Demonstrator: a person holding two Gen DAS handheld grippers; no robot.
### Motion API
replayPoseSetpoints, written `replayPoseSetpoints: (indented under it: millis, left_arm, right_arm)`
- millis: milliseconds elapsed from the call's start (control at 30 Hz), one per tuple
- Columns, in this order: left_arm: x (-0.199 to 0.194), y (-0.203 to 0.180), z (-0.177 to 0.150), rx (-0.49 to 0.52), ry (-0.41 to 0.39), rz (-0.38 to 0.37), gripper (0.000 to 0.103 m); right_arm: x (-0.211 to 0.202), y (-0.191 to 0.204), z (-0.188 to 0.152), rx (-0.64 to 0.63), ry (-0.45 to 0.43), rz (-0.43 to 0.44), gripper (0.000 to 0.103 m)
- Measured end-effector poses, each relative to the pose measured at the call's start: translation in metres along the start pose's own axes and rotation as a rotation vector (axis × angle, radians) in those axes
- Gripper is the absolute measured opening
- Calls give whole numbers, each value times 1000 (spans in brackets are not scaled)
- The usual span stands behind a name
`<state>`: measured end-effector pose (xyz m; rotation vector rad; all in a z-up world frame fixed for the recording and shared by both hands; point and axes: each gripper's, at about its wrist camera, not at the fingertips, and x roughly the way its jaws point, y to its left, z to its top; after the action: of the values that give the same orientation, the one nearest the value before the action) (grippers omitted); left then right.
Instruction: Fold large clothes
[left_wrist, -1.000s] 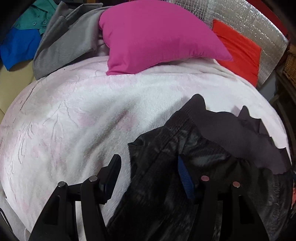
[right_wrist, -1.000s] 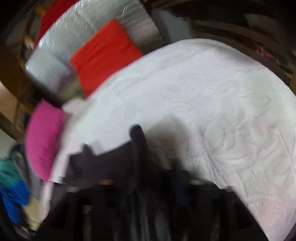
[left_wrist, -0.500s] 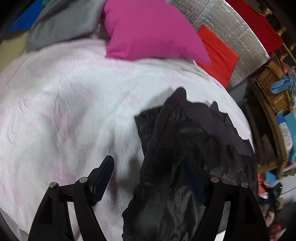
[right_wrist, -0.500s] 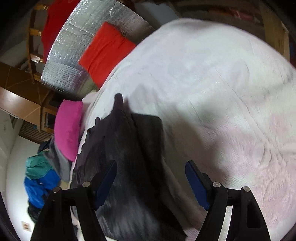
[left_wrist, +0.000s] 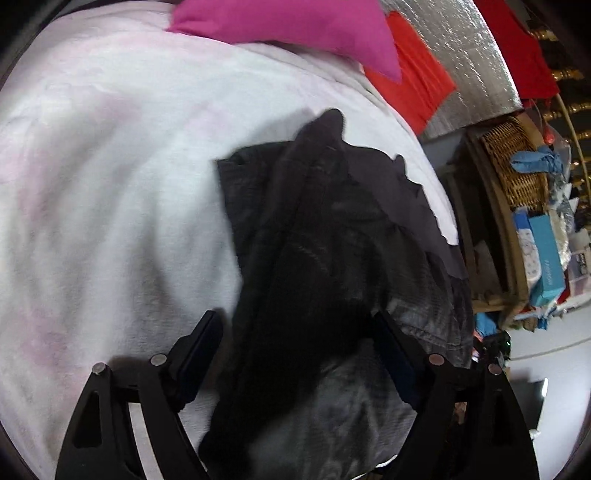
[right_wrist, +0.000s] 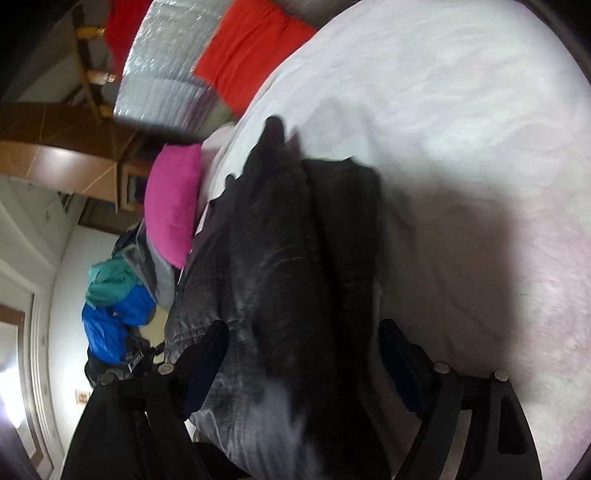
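A black shiny garment (left_wrist: 325, 236) lies bunched and partly folded on a white and pink bedspread (left_wrist: 110, 184); it also shows in the right wrist view (right_wrist: 295, 266). My left gripper (left_wrist: 295, 350) is open, its fingers wide apart above the garment's near part, holding nothing. My right gripper (right_wrist: 303, 354) is open too, its fingers wide on either side of the garment's near end. The garment's near edge is hidden below both views.
A magenta pillow (left_wrist: 288, 26) and a red cushion (left_wrist: 413, 74) lie at the bed's head against a silver padded board (left_wrist: 469, 59). A wicker basket (left_wrist: 513, 166) and shelves of boxes stand to the right. A pile of blue, green and grey clothes (right_wrist: 122, 295) lies beyond the pillow.
Both grippers have swung round and drawn back over the garment. The right gripper, blurred and low in the cloth a second ago, now stands open above it. The garment lies more bunched.
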<state>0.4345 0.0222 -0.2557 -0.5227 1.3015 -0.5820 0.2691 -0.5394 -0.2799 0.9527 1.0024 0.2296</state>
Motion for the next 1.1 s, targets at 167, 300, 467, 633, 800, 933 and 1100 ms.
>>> replayPoseSetpoints:
  millis: [167,300,467,633,800,933,1100]
  left_arm:
    - [16,-19,5,24,14,-32,85]
    - [24,-25,12,8,-13,-48,85]
    - [18,-27,22,-19,-95,-33,59]
    - [7,-41,36,-2,-193,-35,38]
    - [10,-38,49,19,-264,60,40]
    - [34,-9,57,-107,-188,80,60]
    - [13,-15,54,-99,-218,114,62]
  right_arm:
    - [29,30,3,-71,6,-5,86]
    - [50,51,0,-151,7,-135,78]
    - [42,61,6,-139,-78,-155,40]
    - [28,84,20,-183,-222,-155,31]
    - [42,91,36,-155,-296,-163,31]
    - [70,58,49,-56,-221,-264,45]
    - [48,59,43,-8,-231,-253,54]
